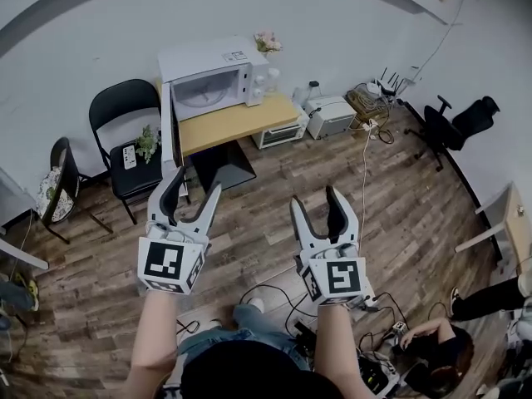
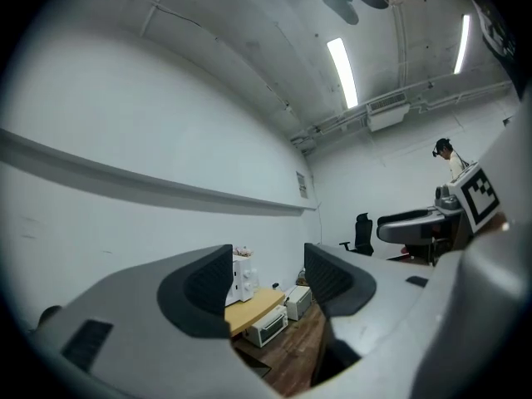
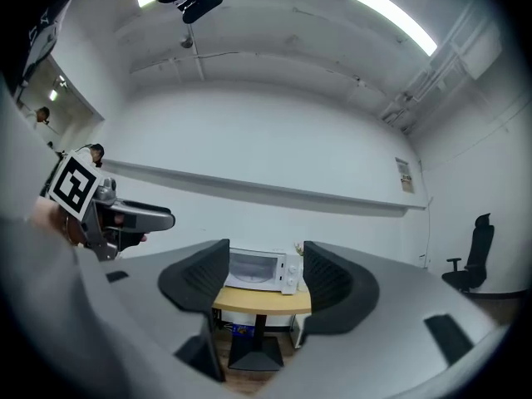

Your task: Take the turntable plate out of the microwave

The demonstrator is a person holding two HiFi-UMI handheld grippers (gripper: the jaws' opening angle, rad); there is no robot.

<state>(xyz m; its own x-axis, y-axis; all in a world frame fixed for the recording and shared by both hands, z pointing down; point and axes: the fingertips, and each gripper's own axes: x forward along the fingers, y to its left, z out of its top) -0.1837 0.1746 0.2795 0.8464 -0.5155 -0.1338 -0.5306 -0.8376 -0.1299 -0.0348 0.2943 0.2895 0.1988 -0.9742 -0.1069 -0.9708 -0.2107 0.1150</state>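
Well short of the white microwave (image 1: 218, 80), the left gripper (image 1: 195, 183) hovers with its jaws spread wide and nothing between them. The microwave sits on a wooden table (image 1: 237, 123) with its door open and the turntable plate (image 1: 199, 98) inside. The right gripper (image 1: 316, 198), equally far from the microwave, also gapes wide and empty.

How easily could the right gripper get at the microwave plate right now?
Probably not yet: the right gripper, open and empty, is a stretch of floor away from the microwave. Nothing stands in between and the door looks open, so stepping closer should bring the plate within reach.
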